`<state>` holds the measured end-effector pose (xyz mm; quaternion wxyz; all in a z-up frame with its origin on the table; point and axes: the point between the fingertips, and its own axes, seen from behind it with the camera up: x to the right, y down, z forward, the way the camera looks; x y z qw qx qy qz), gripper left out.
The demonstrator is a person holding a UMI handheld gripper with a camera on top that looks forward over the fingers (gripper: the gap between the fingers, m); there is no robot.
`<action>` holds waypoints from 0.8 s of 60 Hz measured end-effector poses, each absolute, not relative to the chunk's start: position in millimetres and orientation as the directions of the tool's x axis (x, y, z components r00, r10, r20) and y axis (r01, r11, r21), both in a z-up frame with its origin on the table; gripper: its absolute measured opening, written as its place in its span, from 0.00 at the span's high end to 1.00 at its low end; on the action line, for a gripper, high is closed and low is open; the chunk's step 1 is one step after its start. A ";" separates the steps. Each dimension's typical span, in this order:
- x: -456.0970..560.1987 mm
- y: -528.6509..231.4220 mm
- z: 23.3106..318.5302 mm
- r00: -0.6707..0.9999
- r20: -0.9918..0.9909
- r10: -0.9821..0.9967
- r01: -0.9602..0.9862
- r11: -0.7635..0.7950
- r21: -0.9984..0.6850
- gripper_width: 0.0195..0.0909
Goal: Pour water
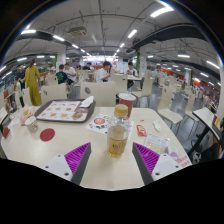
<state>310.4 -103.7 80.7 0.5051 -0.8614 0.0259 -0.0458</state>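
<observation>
Purple pads line the two fingers of the gripper (pixel 118 160), which stand wide apart with nothing held. Just ahead of them, between the fingertips, a clear plastic bottle (pixel 118 138) of amber liquid stands upright on the pale table (pixel 110 170), gaps at either side. Right behind it sits a yellow cup (pixel 122 110). Farther left lies a tray (pixel 62 110) with food, and a red disc (pixel 47 134) nearer. Beyond, seated people (pixel 102 72) fill a bright canteen hall.
</observation>
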 end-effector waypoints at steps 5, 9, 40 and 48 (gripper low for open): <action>322.6 -71.1 65.6 0.994 0.038 -0.102 -0.014 -0.467 -0.884 0.09; 329.9 -50.4 53.5 0.992 0.024 -0.120 -0.035 -0.459 -0.888 0.12; 329.7 -19.6 49.8 0.980 0.116 -0.164 0.027 -0.466 -0.884 0.70; 329.6 -16.9 99.9 0.917 0.322 -0.234 0.181 -0.476 -0.861 0.70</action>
